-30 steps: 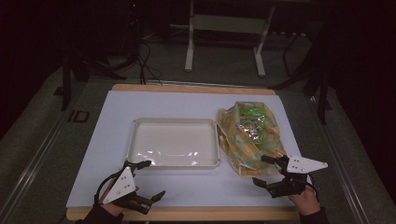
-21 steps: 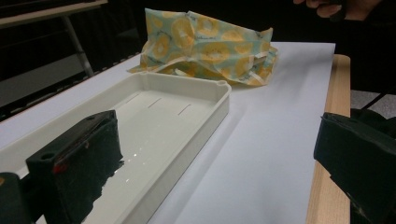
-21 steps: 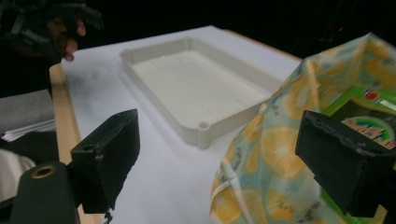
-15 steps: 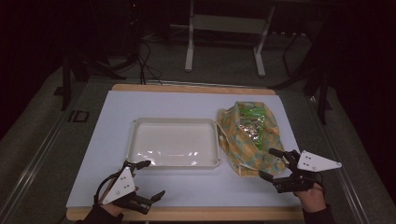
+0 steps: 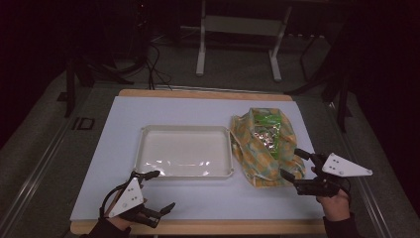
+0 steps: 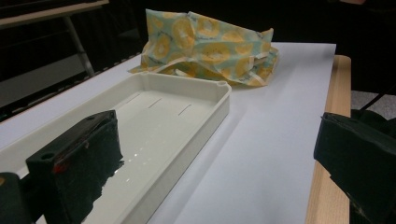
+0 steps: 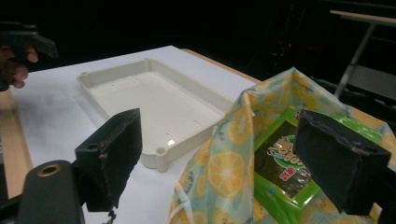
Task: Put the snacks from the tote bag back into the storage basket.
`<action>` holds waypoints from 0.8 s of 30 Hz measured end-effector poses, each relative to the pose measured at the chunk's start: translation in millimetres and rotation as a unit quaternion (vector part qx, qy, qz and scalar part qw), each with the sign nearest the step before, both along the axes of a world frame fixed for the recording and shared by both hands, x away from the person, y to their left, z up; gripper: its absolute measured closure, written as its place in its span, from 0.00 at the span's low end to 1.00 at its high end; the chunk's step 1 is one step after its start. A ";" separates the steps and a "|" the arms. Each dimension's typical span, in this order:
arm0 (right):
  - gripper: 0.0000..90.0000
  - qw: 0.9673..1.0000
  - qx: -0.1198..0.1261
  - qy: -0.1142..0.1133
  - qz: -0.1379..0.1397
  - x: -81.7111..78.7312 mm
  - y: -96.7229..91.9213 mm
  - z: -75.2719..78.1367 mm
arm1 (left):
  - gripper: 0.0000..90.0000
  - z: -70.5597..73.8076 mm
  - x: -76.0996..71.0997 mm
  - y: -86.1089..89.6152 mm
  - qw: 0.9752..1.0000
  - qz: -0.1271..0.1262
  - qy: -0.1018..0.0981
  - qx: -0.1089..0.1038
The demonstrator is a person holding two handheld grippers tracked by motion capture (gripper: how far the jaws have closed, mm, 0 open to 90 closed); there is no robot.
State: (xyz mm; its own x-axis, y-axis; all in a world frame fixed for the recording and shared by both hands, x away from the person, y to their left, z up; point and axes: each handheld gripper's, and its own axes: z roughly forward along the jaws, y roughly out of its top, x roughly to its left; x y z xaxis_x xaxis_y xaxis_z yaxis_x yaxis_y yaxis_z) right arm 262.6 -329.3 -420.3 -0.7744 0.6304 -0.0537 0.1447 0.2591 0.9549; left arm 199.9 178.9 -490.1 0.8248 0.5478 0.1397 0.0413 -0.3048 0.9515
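Drawn back toward the tabletop's right edge since the earlier frames, the right gripper (image 5: 293, 164) is held with jaws spread wide at the near end of the yellow lemon-print cloth bag (image 5: 258, 148), nothing grasped. No shift is noted in the left gripper (image 5: 157, 190), open by the near edge. Beside the bag's left, the cream plastic tray (image 5: 185, 151) is seen mid-tabletop.

open claw (image 7: 219, 158), lemon-print bag (image 7: 229, 172), white tray (image 7: 154, 100)
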 end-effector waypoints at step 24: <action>0.15 0.997 -0.002 -0.059 -0.045 42.5 0.1 29.4 | 0.01 -0.7 0.7 -1.0 1.000 -0.002 0.003 0.001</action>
State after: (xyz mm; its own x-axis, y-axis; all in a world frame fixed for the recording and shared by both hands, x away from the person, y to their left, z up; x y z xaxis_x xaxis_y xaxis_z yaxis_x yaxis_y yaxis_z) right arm 305.1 -329.2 -390.9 -0.7028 0.6969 -0.1429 0.0549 0.2534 0.9658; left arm 200.6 177.9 -490.9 0.8275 0.5449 0.1356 0.0457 -0.3060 0.9509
